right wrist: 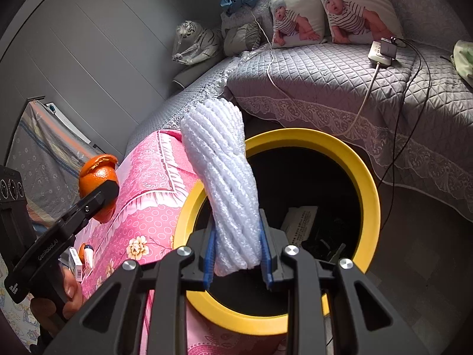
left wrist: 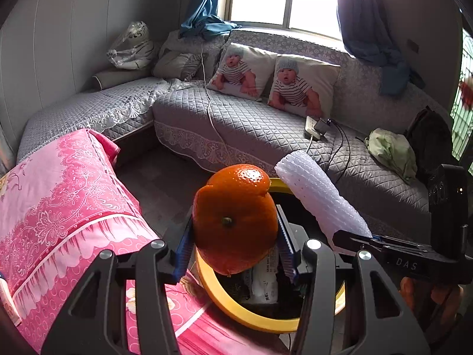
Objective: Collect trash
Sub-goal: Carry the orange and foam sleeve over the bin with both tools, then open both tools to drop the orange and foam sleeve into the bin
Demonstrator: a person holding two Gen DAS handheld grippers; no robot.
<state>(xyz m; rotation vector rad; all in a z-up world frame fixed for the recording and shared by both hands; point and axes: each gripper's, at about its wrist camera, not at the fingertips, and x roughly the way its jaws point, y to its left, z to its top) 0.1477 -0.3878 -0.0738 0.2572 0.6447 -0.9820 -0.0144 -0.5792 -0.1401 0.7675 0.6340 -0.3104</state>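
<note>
Two pieces of trash are held over one bin. Left gripper (left wrist: pixel 235 236) is clenched on the orange peel (left wrist: pixel 235 219), a hollow shell pinched from both sides between the blue pads; the peel bulges above and below the jaws. Right gripper (right wrist: pixel 238 254) grasps the white foam net (right wrist: pixel 221 183) by its lower end, so that most of the sleeve stands free beyond the fingertips. Directly beyond and below both sets of fingers lies the yellow-rimmed bin (right wrist: pixel 369 189), its dark interior already holding some paper packaging (right wrist: pixel 298 219). To the left of both tools, touching the bin's rim, lies the pink cloth (right wrist: pixel 142 201). Judged risks: the peel sits nearer the bin's left rim than its centre in the left wrist view, so a release here may strike the rim and land on the cloth; the light foam sleeve, leaning leftward from the right gripper, may tip outward, catch on the pads, or drift past the rim; the two tools are close, and a hurried release may knock one item with the other.
</note>
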